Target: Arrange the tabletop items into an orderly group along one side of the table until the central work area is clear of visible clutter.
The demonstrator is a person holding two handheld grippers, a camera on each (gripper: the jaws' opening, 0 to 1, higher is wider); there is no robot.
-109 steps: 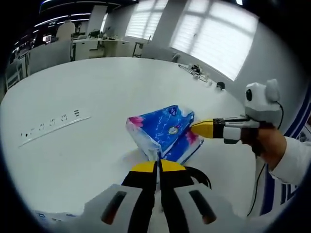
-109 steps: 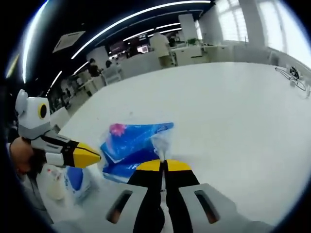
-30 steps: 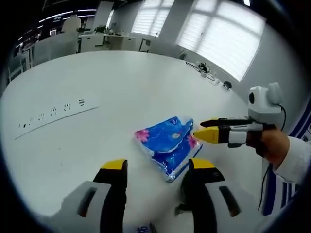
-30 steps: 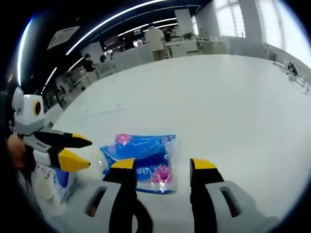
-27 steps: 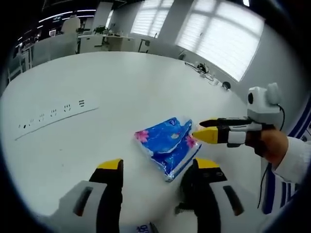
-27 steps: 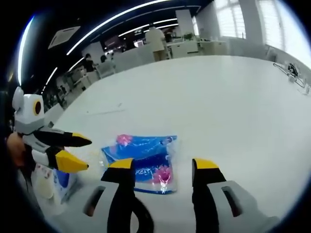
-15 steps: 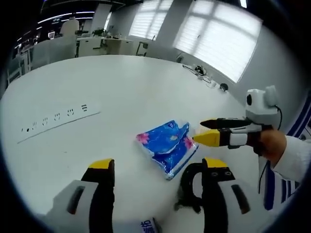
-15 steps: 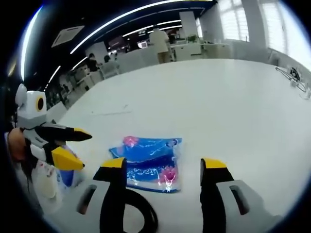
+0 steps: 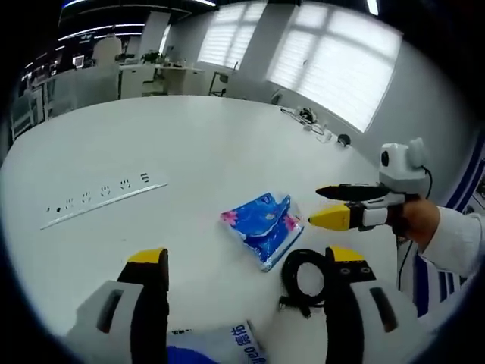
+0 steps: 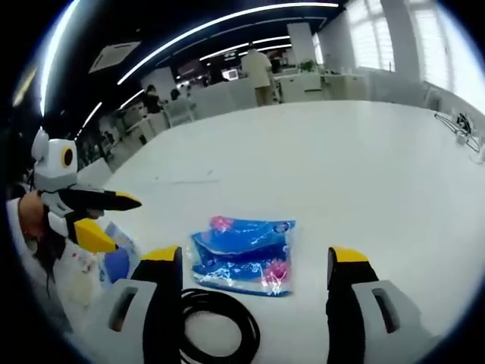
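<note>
We hold both grippers wide open, nothing in jaws. Blue pack [image 9: 261,229] lies flat on table [image 9: 189,144], near our edge, just past black cable coil [image 10: 216,322]. Right gripper [image 10: 258,265] faces pack straight on, nearer. Left gripper [image 9: 242,262] further back.

Both grippers [image 9: 241,267] [image 10: 258,265] empty, fingers apart.

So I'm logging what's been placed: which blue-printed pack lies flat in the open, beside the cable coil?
The tissue pack with pink flowers, lying flat beside the black cable coil. The other pack sits behind the left gripper.
</note>
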